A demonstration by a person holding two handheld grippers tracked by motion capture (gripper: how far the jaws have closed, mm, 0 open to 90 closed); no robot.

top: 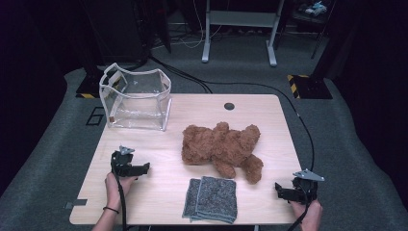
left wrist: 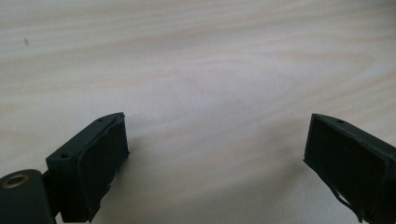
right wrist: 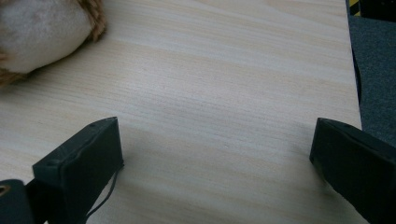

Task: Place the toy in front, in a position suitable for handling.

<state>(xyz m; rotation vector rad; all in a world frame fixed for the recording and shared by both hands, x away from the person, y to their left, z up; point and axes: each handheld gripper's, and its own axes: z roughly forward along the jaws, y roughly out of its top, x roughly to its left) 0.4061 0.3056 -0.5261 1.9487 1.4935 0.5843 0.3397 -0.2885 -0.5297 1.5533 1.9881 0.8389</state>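
A brown teddy bear (top: 222, 147) lies face down in the middle of the wooden table (top: 192, 110). In front of it is a folded grey cloth (top: 211, 198). A clear plastic bag (top: 136, 98) stands open at the table's back left. My left gripper (top: 142, 168) rests low over the table's left side, jaws wide apart over bare wood (left wrist: 210, 93), nothing between them. My right gripper (top: 279, 191) sits near the front right corner, open and empty, with a pale paw of the bear (right wrist: 46, 32) at the upper left of its view.
Black cables (top: 269, 91) run over the grey carpet behind and right of the table. A white desk frame (top: 240, 29) stands farther back. The table's right edge and the carpet (right wrist: 373, 70) lie close beside my right gripper.
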